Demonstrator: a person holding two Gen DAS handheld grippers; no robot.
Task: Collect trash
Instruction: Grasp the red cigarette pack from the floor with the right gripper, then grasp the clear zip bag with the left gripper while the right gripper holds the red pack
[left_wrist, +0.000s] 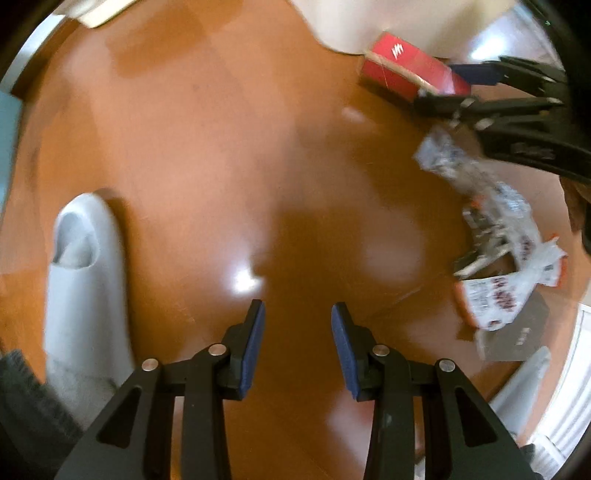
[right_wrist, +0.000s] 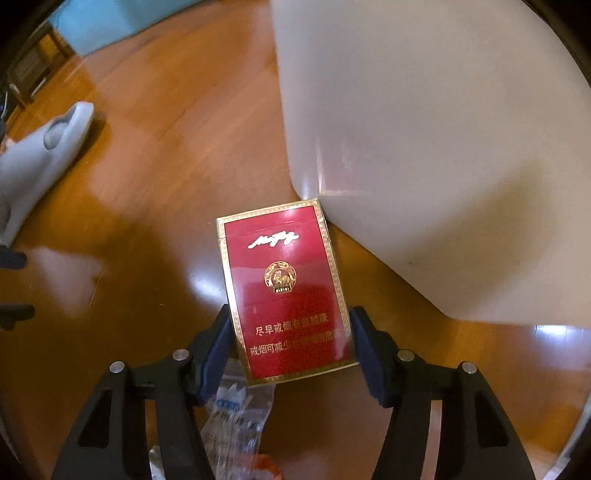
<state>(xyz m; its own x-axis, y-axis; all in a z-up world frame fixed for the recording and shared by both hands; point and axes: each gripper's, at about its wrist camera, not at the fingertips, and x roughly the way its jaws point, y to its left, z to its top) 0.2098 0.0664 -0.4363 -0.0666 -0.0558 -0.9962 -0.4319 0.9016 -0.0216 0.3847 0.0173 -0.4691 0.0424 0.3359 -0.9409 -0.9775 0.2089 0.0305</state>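
Right wrist view: right tongs (right_wrist: 290, 345) grasp red pack (right_wrist: 284, 288), long axis pointing away; left tongs (left_wrist: 298, 345) released.

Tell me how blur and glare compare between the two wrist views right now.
Left wrist view: motion blur smears the wrappers and the white slipper; a glare spot sits on the wood floor. Right wrist view: the red cigarette pack is sharp with readable print, with floor glare beside it; fisheye bending at both rims.
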